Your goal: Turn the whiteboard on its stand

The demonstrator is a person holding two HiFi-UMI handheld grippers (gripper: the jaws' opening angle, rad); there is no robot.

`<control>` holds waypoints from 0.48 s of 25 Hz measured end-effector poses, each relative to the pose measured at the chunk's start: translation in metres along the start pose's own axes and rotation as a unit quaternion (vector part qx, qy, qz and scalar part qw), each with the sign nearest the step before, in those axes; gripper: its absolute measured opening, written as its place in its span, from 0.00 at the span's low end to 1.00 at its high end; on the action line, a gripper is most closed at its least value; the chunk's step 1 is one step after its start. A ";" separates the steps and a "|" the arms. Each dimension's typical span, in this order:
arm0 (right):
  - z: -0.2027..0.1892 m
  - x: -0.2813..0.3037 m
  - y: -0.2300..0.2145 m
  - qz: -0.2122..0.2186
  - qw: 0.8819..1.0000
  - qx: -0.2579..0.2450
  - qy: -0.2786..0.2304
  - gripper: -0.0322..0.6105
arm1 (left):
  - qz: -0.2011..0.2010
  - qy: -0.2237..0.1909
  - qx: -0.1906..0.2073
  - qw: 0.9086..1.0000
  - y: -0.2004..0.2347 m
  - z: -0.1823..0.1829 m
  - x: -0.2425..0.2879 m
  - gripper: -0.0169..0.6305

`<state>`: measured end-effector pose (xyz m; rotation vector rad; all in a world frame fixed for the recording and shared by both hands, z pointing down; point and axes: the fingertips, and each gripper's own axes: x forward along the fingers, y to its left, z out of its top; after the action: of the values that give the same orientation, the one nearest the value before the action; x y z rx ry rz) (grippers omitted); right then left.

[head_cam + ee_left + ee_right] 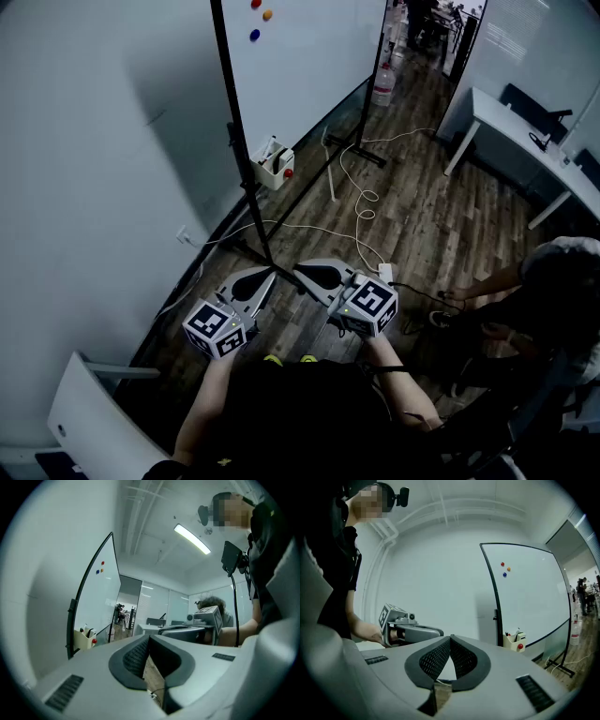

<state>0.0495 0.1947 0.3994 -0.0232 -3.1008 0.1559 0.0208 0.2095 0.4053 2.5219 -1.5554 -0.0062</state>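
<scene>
The whiteboard [305, 66] stands upright on its black stand, edge-on to me, with red, orange and blue magnets near its top. Its near black post [242, 159] runs down to the floor just ahead of my grippers. My left gripper [272, 274] and right gripper [298, 272] are held side by side at waist height, both shut and holding nothing, neither touching the stand. In the left gripper view the whiteboard [99, 599] is at the left, beyond the shut left gripper [149, 637]. The right gripper view has the whiteboard [529, 592] at the right, past the shut right gripper [451, 637].
A beige marker holder [275, 165] hangs at the post. White cables [361, 202] trail over the wooden floor, with a water bottle [382, 84] by the far stand foot. A white table [520, 141] is at the right, a seated person [553, 300] below it, and a white chair [84, 412] at the lower left.
</scene>
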 end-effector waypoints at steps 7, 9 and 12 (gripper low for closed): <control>-0.002 -0.004 -0.006 0.003 1.000 0.010 -0.008 0.08 | 0.007 -0.001 -0.010 1.000 0.001 -0.001 0.010 0.03; -0.001 -0.006 -0.006 0.005 1.000 0.015 -0.020 0.08 | 0.008 -0.003 -0.013 1.000 0.000 -0.003 0.011 0.03; -0.002 -0.007 -0.007 0.007 0.999 0.023 -0.028 0.08 | 0.013 -0.002 -0.014 1.000 0.002 -0.006 0.010 0.03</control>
<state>0.0568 0.1874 0.4015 -0.0390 -3.1514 0.2315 0.0241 0.2001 0.4121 2.4814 -1.5788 -0.0283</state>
